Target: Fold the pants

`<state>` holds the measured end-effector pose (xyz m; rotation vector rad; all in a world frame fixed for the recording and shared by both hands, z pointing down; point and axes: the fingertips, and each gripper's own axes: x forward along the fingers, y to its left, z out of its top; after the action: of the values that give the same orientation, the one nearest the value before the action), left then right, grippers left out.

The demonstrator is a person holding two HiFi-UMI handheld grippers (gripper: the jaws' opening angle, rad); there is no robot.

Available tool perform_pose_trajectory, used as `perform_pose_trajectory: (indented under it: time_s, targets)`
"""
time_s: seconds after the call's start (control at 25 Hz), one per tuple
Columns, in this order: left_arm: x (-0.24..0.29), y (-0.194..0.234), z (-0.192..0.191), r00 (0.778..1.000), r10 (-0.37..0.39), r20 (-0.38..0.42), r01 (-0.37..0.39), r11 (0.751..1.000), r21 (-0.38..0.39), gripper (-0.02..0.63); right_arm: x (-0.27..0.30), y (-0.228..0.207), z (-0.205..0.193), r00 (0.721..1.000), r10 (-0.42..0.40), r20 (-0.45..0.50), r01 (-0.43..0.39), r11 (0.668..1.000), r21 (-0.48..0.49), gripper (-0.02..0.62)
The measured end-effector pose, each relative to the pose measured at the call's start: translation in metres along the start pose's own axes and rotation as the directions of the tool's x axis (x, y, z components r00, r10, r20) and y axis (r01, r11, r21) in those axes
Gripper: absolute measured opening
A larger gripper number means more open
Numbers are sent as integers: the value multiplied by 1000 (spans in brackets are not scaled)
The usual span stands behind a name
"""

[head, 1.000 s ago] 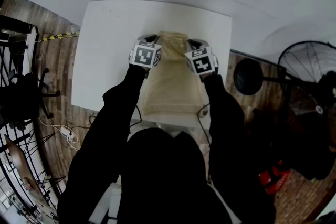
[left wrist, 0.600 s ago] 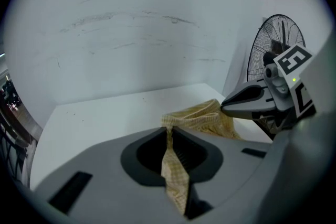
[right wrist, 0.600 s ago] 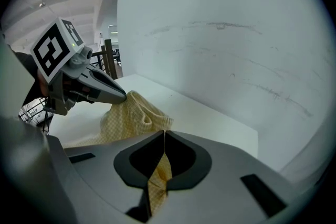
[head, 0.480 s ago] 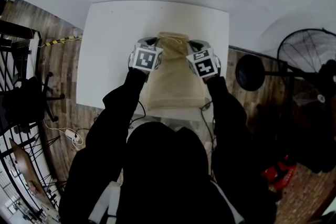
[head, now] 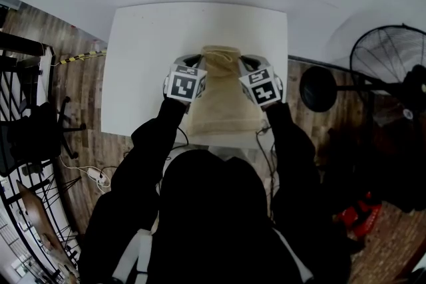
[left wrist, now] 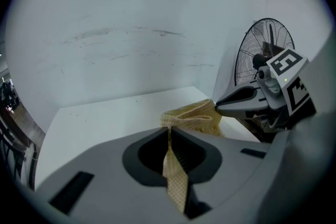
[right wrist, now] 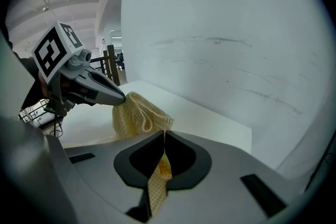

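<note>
Pale yellow checked pants (head: 220, 95) lie on a white table (head: 143, 50), their far end lifted between the two grippers. My left gripper (head: 194, 62) is shut on the left edge of the cloth, which runs between its jaws (left wrist: 169, 131). On the opposite side my right gripper (head: 247, 63) is shut on the right edge, a strip of fabric pinched in its jaws (right wrist: 161, 136). The raised part of the pants (left wrist: 195, 116) hangs bunched between them, and the same bunch (right wrist: 137, 112) shows in the right gripper view. The near end of the pants lies flat toward the table's front edge.
A standing fan (head: 389, 70) with a round black base (head: 317, 90) stands right of the table. A dark chair (head: 30, 133) and cables (head: 86, 173) are on the wooden floor at the left. A white wall runs behind the table.
Both grippers, still holding the pants' far end, have drawn a little toward the person, and the flat part of the pants looks shorter.
</note>
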<state>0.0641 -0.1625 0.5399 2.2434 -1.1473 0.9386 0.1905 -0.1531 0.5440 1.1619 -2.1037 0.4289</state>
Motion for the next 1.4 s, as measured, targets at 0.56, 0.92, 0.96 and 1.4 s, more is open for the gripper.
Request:
perform_pose_trajectory:
  time_s: [0.56, 0.92, 0.96, 1.4]
  targets:
    - [-37, -31, -34, 1000, -27, -8, 27, 999, -24, 20, -45, 29, -19, 999, 9, 36, -10, 1000, 26, 11]
    - [-54, -58, -65, 999, -42, -16, 42, 999, 20, 20, -67, 47, -39, 996, -22, 82, 26, 999, -46, 11]
    - [-55, -61, -68, 999, -41, -19, 42, 999, 28, 20, -69, 50, -43, 996, -19, 83, 22, 999, -41, 11]
    - [-68, -85, -104, 996, -68, -60, 68, 998, 4, 20, -89, 76, -78, 997, -31, 70, 29, 999, 20, 12]
